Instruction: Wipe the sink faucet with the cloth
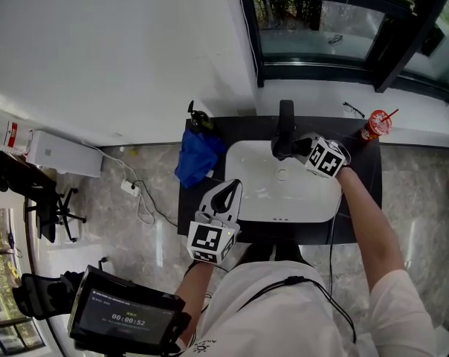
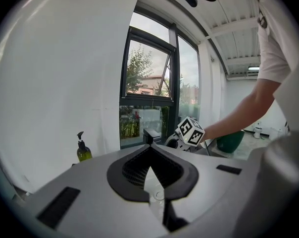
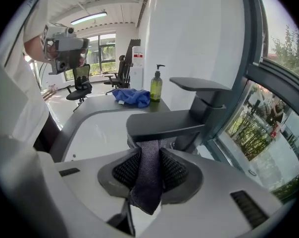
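Observation:
A black faucet [image 1: 285, 122] stands at the back of the white sink [image 1: 247, 162]. My right gripper [image 1: 290, 149] is at its spout, shut on a dark grey cloth [image 3: 148, 182]. In the right gripper view the cloth runs up between the jaws and touches the underside of the faucet's flat spout [image 3: 170, 123]. My left gripper [image 1: 234, 185] hovers over the sink's front left part, shut with nothing in it. From the left gripper [image 2: 149, 148] I see the faucet [image 2: 150, 134] and the right gripper's marker cube [image 2: 190, 131] beyond it.
A blue cloth [image 1: 197, 155] lies bunched on the black counter [image 1: 362, 177] left of the sink, with a soap bottle [image 1: 198, 118] behind it. A red cup [image 1: 375, 126] with a straw stands at the back right. A window runs behind the counter.

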Motion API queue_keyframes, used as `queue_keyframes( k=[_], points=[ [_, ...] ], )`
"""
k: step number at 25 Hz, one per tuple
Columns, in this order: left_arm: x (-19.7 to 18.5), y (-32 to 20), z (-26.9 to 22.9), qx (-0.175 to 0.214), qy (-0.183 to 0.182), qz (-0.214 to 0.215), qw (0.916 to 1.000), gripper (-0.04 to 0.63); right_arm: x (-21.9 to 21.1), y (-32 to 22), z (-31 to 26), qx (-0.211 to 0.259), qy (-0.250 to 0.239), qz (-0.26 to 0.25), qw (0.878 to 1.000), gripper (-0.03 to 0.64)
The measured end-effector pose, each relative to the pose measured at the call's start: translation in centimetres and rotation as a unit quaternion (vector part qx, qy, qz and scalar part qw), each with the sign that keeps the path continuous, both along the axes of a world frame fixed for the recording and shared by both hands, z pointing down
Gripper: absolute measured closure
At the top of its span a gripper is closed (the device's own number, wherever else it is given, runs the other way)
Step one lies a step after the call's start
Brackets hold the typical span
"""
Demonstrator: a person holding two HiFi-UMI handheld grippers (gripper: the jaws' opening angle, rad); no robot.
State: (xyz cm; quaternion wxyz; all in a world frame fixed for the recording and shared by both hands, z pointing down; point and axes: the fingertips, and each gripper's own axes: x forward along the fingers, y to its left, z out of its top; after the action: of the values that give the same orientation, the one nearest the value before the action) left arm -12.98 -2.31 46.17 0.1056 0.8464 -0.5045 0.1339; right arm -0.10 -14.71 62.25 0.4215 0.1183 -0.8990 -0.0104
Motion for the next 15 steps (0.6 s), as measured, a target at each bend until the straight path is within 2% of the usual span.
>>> queue_keyframes(
  k=[8,12,15],
  points=[
    [0.7,-0.1,-0.7,0.016,0.003,0.02,0.9997,0.601,0.5,4.6,-0.1,-0.018,-0.017,0.009,1.0,0.508],
    [1.5,-0.3,-2.1,0.032,0.015,0.031,0.9989,0.601,1.1,7.0,-3.3,-0.003,-0.069,0.053,0.996,0.508],
    [2.1,-0.6,-3.9,0.052,0.026,0.044,0.9973,0.601,1.7,8.5,-8.2,0.024,-0.134,0.103,0.985,0.508]
  ],
)
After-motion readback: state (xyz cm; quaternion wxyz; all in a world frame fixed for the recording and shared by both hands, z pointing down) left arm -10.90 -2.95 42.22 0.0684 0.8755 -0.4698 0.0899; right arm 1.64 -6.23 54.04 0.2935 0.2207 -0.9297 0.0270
